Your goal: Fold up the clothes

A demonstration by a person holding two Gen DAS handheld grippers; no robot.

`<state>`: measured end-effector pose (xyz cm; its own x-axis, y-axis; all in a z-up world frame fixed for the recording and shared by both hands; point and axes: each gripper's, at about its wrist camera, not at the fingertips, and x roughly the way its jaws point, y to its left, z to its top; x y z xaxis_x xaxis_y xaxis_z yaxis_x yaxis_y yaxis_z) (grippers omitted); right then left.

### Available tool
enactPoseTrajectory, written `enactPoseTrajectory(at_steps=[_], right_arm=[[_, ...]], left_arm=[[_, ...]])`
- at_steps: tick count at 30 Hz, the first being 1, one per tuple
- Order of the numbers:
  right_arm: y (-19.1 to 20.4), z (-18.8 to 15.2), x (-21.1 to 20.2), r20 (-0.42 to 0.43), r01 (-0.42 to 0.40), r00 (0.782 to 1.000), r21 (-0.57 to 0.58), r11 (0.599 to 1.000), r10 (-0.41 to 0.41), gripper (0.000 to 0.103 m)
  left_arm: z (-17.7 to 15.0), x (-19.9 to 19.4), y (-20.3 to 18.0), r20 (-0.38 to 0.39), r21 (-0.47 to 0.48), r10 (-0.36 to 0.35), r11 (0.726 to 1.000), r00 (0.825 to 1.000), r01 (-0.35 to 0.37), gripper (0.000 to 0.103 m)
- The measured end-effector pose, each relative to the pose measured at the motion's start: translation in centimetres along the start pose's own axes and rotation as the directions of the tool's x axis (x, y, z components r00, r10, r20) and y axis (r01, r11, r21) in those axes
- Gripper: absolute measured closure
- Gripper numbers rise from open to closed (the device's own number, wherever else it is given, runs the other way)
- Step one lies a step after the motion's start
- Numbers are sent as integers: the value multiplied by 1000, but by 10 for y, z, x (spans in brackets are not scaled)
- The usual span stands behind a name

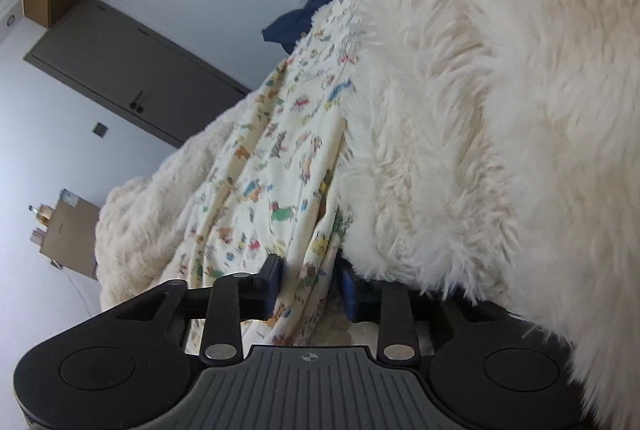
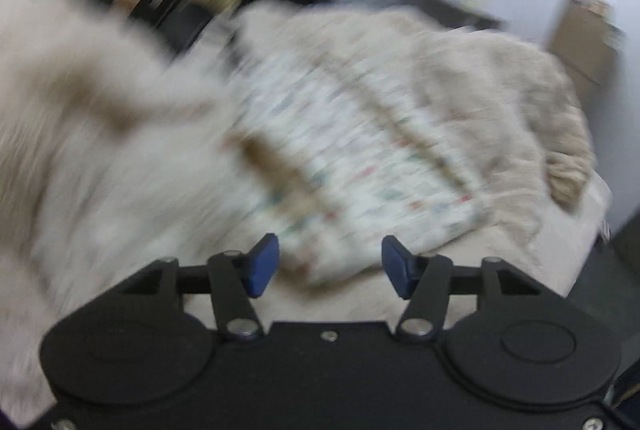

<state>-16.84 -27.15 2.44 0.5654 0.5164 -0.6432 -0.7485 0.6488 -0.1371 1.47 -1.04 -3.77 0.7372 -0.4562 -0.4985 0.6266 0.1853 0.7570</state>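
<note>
Left gripper (image 1: 308,286), foreground of left wrist view: blue pads (image 1: 272,280) set apart w/ a hanging fold of the printed garment (image 1: 280,166) between them; fabric lies against the left-side pad, but whether the far pad (partly hidden by fur) presses it cannot be told, so grip is uncertain. Garment is cream w/ small multicoloured cartoon figures and runs away from the gripper in long creases. Beside it, filling the right of the view, a white long-pile fur piece (image 1: 500,110) overlaps the garment's edge. Beyond, a cream plush blanket (image 1: 160,190), then a dark blue cloth (image 1: 296,22), a grey door (image 1: 132,74) and a cardboard box (image 1: 72,234) by the wall.

Right gripper (image 2: 330,264), right wrist view (heavily motion-blurred): pads apart, nothing between them. Just ahead lies the printed garment (image 2: 360,158), white fur (image 2: 92,134) to its left, beige blanket (image 2: 500,90) behind and to its right.
</note>
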Motion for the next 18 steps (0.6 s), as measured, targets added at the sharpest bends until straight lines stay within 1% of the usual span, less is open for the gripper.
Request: enactPoseTrajectory(at_steps=[1, 2, 4, 5, 6, 7, 8, 10, 11, 13, 14, 15, 16, 17, 18], right_arm=[[-4, 0, 1, -4, 7, 1000, 2, 1000, -7, 44], [-9, -3, 7, -25, 25, 999, -15, 1000, -26, 43], [-9, -11, 18, -76, 61, 995, -102, 993, -69, 41], [-6, -20, 27, -123, 118, 982, -191, 975, -143, 41], [-4, -23, 30, -138, 133, 976, -221, 966, -166, 41], [0, -31, 40, -162, 167, 960, -316, 934, -227, 40], [8, -39, 49, -139, 182, 956, -411, 893, -259, 40], [23, -45, 59, -62, 199, 963, -497, 844, -264, 40], [29, -47, 65, -27, 208, 965, -535, 819, -262, 40], [35, -47, 78, -2, 210, 965, -593, 778, -262, 40], [38, -46, 85, 3, 198, 968, -622, 757, -251, 41], [38, -44, 90, 1, 179, 973, -639, 748, -231, 43], [39, -42, 91, -8, 162, 976, -644, 747, -219, 53], [39, -37, 92, -33, 125, 981, -654, 746, -192, 63], [39, -33, 91, -45, 105, 983, -657, 746, -179, 67]], left_arm=[[-1, 0, 2, 0, -4, 9, 1000, 1000, -9, 55], [-3, 2, 6, -4, -11, 14, 1000, 1000, -14, 55], [-3, 6, 9, -14, 13, 25, 1000, 1000, -24, 57], [-3, 9, 9, -19, 31, 31, 999, 999, -31, 60], [-2, 10, 9, -23, 46, 30, 999, 999, -29, 67], [0, 12, 8, -28, 56, 25, 998, 999, -24, 72], [2, 13, 7, -33, 64, 27, 998, 999, -24, 72], [6, 14, 2, -42, 92, 41, 995, 998, -37, 71], [9, 14, -3, -38, 124, 58, 991, 998, -53, 71], [11, 12, -7, -26, 149, 66, 987, 998, -61, 71], [11, 9, -5, -20, 141, 47, 989, 999, -44, 71], [9, 6, 0, -16, 125, 22, 992, 1000, -20, 71], [7, 2, 8, -14, 95, -17, 995, 1000, 18, 69], [3, -4, 21, -11, 39, -62, 997, 998, 62, 67], [-1, -11, 35, -5, -26, -100, 995, 995, 100, 62]])
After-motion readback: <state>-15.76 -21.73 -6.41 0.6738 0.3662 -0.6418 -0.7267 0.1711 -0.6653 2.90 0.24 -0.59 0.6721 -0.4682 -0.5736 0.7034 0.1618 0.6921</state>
